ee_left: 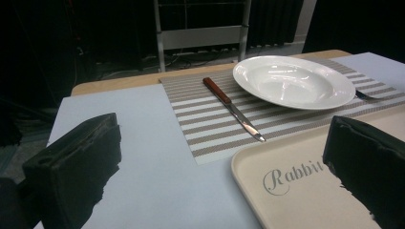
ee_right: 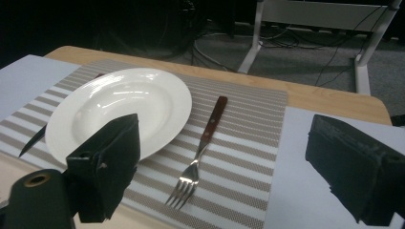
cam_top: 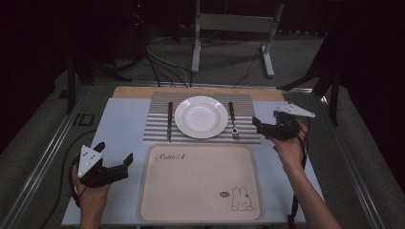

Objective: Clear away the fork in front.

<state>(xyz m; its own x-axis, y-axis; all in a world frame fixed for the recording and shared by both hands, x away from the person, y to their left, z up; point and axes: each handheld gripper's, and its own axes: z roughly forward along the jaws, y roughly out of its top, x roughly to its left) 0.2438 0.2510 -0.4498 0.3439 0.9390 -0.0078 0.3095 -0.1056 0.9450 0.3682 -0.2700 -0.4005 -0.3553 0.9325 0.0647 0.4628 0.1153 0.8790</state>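
A white plate (cam_top: 201, 117) sits in the middle of a striped placemat (cam_top: 157, 129), with a knife (cam_top: 169, 121) on one side and a fork (cam_top: 233, 120) on the other, both with reddish-brown handles pointing to the far edge of the table (cam_top: 119, 124). Neither utensil touches the plate in the high view.

The right hand-held gripper (cam_top: 267, 128) hovers just beside the fork, at the placemat's edge, its jaws spread wide with nothing between them. In the right gripper view the fork (ee_right: 200, 148) lies ahead between the two jaws, tines toward the camera, and the plate (ee_right: 119, 112) stands partly behind the jaw on that view's left; a dark tip of the knife (ee_right: 31, 140) pokes out past the plate.

The left hand-held gripper (cam_top: 119, 160) is well apart from the setting, over the bare table just beside the corner of a beige tray (cam_top: 200, 183). Its jaws are also wide open and hold nothing. The tray bears the cursive word "Rabbit" near its far edge, a line drawing of a rabbit in its near corner, and a small dark oval mark too small to read. In the left gripper view the knife (ee_left: 231, 107) lies ahead between the jaws, and the tray's (ee_left: 286, 191) lettering reads "Rabbit" beside the jaw on that view's right.
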